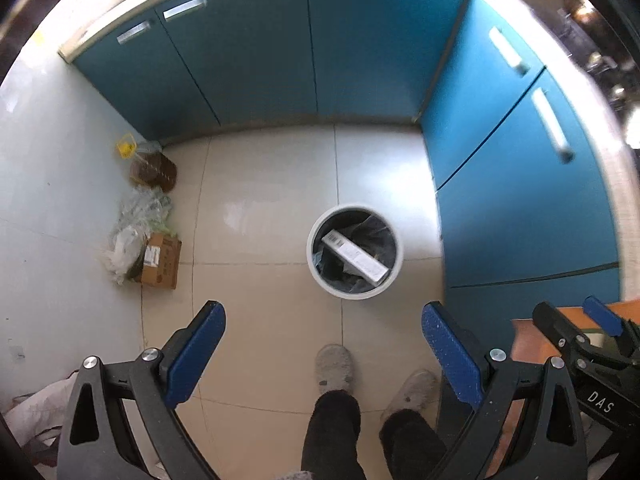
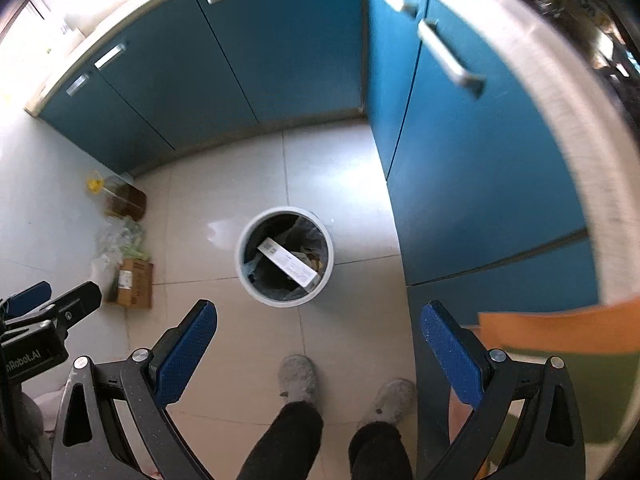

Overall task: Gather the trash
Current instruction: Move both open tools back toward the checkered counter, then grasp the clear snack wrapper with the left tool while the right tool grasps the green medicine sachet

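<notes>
A round white trash bin (image 1: 320, 276) with a dark liner stands on the tiled floor; it also shows in the right wrist view (image 2: 244, 276). A long white box (image 1: 356, 256) lies inside it, also seen in the right wrist view (image 2: 290, 266). My left gripper (image 1: 323, 326) is open and empty, held high above the floor, nearer than the bin. My right gripper (image 2: 318, 324) is open and empty, also high above the floor. Each gripper shows at the edge of the other's view.
Blue cabinets (image 1: 260, 52) line the back and right. By the left wall lie a cardboard box (image 1: 162, 260), crumpled plastic bags (image 1: 136, 224) and an oil bottle (image 1: 154, 168). The person's slippered feet (image 1: 334, 368) stand below. An orange object (image 2: 560, 330) is at right.
</notes>
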Demonstrator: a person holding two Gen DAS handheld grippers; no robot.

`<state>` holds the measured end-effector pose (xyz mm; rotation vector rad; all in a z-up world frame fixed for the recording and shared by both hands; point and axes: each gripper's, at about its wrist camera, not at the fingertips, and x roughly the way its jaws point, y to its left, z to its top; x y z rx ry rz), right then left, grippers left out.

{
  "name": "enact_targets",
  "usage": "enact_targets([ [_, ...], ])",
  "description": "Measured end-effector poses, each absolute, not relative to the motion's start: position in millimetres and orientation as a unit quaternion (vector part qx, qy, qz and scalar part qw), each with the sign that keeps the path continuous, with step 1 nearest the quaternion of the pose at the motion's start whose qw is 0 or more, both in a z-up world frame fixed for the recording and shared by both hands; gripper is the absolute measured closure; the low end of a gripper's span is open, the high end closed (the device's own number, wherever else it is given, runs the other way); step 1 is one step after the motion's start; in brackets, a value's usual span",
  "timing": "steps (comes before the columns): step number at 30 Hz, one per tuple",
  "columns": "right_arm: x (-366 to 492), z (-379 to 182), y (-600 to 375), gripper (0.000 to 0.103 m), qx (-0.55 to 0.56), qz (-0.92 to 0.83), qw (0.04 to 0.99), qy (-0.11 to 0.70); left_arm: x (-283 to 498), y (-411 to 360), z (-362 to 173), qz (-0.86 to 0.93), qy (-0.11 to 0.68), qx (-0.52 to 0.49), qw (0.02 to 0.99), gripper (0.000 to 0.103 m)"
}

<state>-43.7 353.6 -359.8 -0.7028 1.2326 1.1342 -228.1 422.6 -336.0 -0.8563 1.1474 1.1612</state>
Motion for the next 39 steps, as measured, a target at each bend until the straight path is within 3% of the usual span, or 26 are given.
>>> enact_targets([
  [8, 27, -232, 284, 0.000, -0.185, 0.498, 0.646, 0.549, -158, 385, -231, 0.493, 0.473, -0.297, 0.667, 0.003],
  [12, 105, -199, 219, 0.000, -0.125, 0.438, 0.693, 0.559, -86, 361, -214, 0.449, 0.489, -0.278, 0.694, 0.003],
  [18, 226, -216, 47, 0.000, -0.050, 0.255, 0.755, 0.602, 61, 279, -227, 0.328, 0.551, -0.249, 0.726, 0.003],
  [25, 288, -303, -101, 0.001, -0.004, 0.107, 0.738, 0.666, 176, 193, -258, 0.256, 0.611, -0.166, 0.730, 0.003],
  [31, 273, -312, -82, 0.031, -0.089, 0.105, 0.778, 0.613, 210, 180, -274, 0.257, 0.634, -0.144, 0.715, 0.003],
  [32, 271, -308, -81, 0.052, -0.091, 0.112, 0.791, 0.595, 213, 179, -274, 0.258, 0.635, -0.145, 0.714, 0.003],
  [33, 272, -304, -84, 0.093, -0.087, 0.119, 0.796, 0.587, 219, 178, -275, 0.260, 0.635, -0.144, 0.713, 0.003],
  [34, 275, -304, -86, 0.102, -0.074, 0.129, 0.792, 0.593, 223, 178, -273, 0.263, 0.633, -0.144, 0.713, 0.003],
  [39, 304, -283, -114, 0.103, -0.006, 0.139, 0.804, 0.578, 261, 182, -267, 0.253, 0.628, -0.178, 0.714, 0.003],
])
